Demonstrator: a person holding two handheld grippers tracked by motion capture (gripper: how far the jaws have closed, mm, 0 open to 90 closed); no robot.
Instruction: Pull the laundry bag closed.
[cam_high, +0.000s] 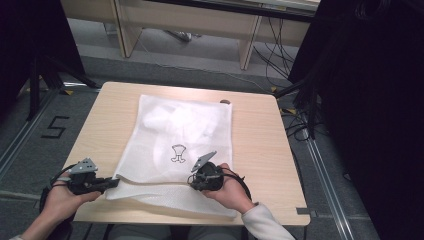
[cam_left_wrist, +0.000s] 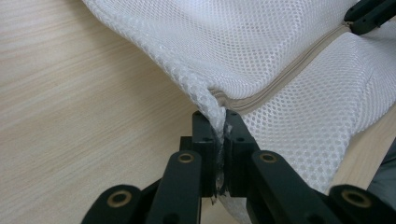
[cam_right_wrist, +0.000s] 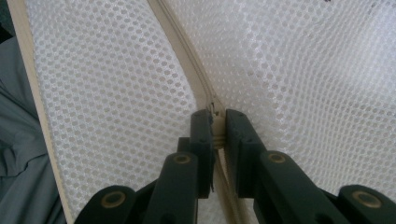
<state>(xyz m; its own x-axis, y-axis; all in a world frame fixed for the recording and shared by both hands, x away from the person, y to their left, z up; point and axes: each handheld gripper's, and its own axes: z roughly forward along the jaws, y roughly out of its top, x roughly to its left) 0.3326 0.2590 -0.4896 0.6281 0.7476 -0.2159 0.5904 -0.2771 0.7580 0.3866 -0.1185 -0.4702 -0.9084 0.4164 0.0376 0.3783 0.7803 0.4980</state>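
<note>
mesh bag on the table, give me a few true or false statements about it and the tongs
1. The left tongs are shut on the corner of the white mesh bag. True.
2. The right tongs hang open above the bag. False: they are shut on the zipper line.
3. The bag lies on a light wooden table. True.
4. The bag is plain, with no marking. False: a small black drawing is on it.
5. Something white lies inside the bag. True.
</note>
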